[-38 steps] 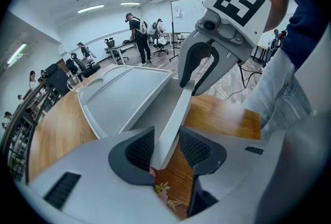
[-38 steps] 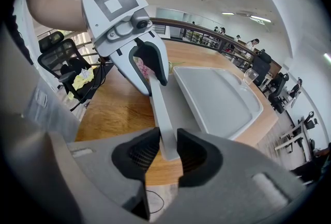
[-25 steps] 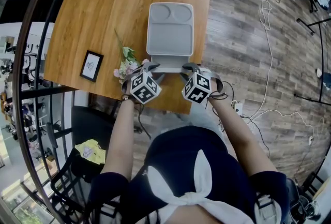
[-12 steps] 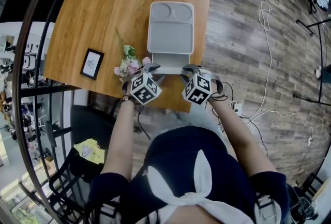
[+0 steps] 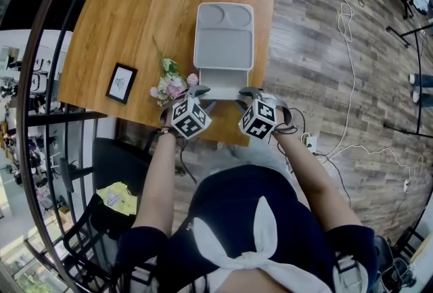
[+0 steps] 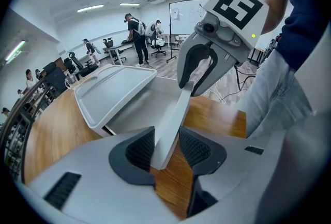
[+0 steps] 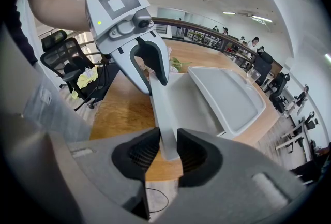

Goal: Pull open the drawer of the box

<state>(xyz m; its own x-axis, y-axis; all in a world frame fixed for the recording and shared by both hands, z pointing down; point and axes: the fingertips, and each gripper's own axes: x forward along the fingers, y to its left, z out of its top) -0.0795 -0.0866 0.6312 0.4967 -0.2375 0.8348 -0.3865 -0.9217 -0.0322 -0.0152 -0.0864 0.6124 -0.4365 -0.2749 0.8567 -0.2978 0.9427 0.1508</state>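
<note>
On a wooden table point(image 5: 135, 28) in an open office, the left gripper point(image 6: 166, 146) and right gripper point(image 7: 166, 151) each pinch one end of the drawer front point(image 6: 178, 109). Their jaws are narrowed onto the thin panel, probably so the pull stays straight. The drawer point(image 5: 223, 80) stands partly out of the grey box point(image 5: 223, 34), toward the table's near edge. From above the marker cubes point(image 5: 189, 116) cover the panel's ends, and how much of the drawer remains inside the box is hidden.

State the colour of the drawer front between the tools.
Light grey, like the box; the drawer front shows best in the left gripper view.
</note>
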